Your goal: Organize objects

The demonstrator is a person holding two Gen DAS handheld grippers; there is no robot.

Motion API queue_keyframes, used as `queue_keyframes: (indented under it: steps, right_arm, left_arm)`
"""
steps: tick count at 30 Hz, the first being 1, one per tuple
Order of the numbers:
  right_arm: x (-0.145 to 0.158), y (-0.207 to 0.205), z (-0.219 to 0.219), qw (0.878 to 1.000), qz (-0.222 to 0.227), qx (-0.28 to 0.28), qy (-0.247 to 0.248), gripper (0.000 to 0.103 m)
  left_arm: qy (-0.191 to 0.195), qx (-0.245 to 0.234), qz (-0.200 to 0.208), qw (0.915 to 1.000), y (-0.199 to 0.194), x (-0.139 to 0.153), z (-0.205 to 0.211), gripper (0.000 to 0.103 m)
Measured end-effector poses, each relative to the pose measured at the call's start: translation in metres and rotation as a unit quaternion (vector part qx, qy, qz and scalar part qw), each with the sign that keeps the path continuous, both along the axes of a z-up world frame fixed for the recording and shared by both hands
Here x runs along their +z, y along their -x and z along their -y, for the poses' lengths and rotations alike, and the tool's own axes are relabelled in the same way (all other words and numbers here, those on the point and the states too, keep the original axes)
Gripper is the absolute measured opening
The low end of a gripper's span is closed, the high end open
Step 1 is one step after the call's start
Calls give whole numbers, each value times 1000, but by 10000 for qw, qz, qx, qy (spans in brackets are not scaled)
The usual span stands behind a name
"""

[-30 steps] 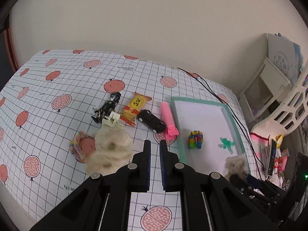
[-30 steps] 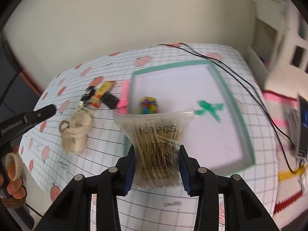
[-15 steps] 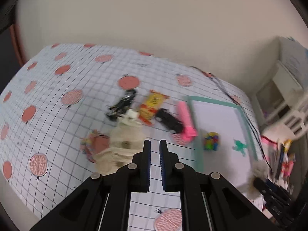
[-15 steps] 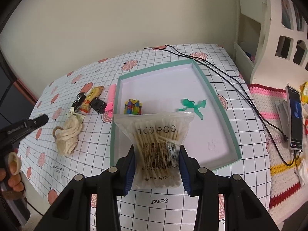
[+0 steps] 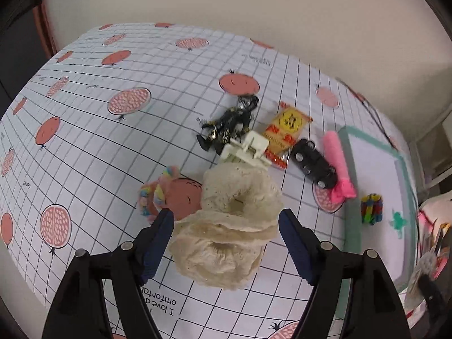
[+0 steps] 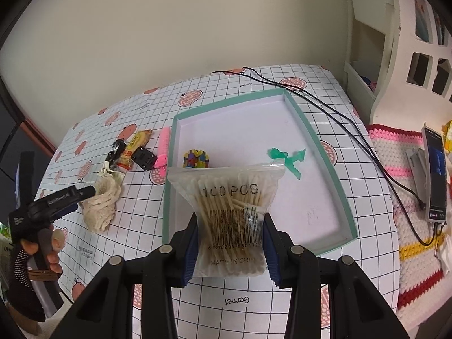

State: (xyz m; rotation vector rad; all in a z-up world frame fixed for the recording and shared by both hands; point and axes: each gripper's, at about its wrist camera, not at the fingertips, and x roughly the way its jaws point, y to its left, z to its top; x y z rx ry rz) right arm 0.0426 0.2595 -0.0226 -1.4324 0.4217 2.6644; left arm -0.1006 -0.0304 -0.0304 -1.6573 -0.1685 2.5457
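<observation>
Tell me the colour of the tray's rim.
Mint green rim around a white tray floor; clearest in the right wrist view.

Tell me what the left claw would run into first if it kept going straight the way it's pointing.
Most likely the cream mesh pouch: it lies directly between the open left claw fingers, though the height above it is unclear. Beyond it sits the white clip.

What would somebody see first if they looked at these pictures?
Probably the bag of cotton swabs, pinched in the right gripper just above the near edge of the green-rimmed tray. Next, the fluffy cream cloth bundle on the fruit-print tablecloth, sitting between the left gripper's wide-open jaws.
</observation>
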Motion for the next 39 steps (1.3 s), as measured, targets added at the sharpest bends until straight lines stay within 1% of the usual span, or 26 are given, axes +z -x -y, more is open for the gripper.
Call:
queue_keyframes:
  steps: [3,6,8,10,12,13,14,15,16,18,20,24,27,32,35,39]
  right_arm:
    - [-2,3,3,10000,41,30,-36,43]
    - [-3,6,6,9999,52,75,-49,43]
    - [-3,7,8,9999,59,99,-52,43]
    - [-3,8,10,9999,61,132,-54,43]
    - [-2,8,12,9999,51,152,-56,43]
    - [-2,8,11,9999,46,147,-39,43]
    - [-2,8,11,9999,45,137,-26,43]
    - [-2,8,10,9999,43,121,-10,43]
    - [-2,8,10,9999,42,112,-2,43]
    - [-3,8,8,9999,53,86,2,43]
    - [-4,7,7,10000,76,54,9,43]
    - [-5,7,5,10000,80,20,45,43]
    - [-5,7,5,10000,88,33,28,43]
    - [-6,7,5,10000,77,35,12,43]
    - [-6,6,2,10000,70,-24,-11,43]
    - [-8,6,-5,9998,97,-156,33,43]
  left_arm:
    - [85,1,106,9999,2,-6,-3,77]
    - [275,-8,186,9994,3,-12,-5,77]
    - [253,0,248,9994,3,-16,-5,77]
    - [316,-26,276,9991,3,-17,-7,72]
    - [426,-87,296,9986,2,-19,-10,59]
    - [438,-134,334,9984,0,-21,-12,56]
    - [447,-172,385,9981,0,-23,-14,51]
    - [470,-202,433,9978,0,-25,-15,43]
    - [483,-210,448,9976,1,-26,-16,38]
    - [493,-215,470,9974,0,-26,-16,24]
    - [439,-196,472,9977,1,-25,-15,16]
    - [443,-205,404,9980,0,-22,-15,11]
    - [354,-161,313,9988,-4,-16,-13,10]
    - [385,-206,-49,9990,-10,0,-18,9]
    - [189,-216,-333,9990,-13,17,-21,8]
    - [-68,-427,-681,9967,-18,38,-32,8]
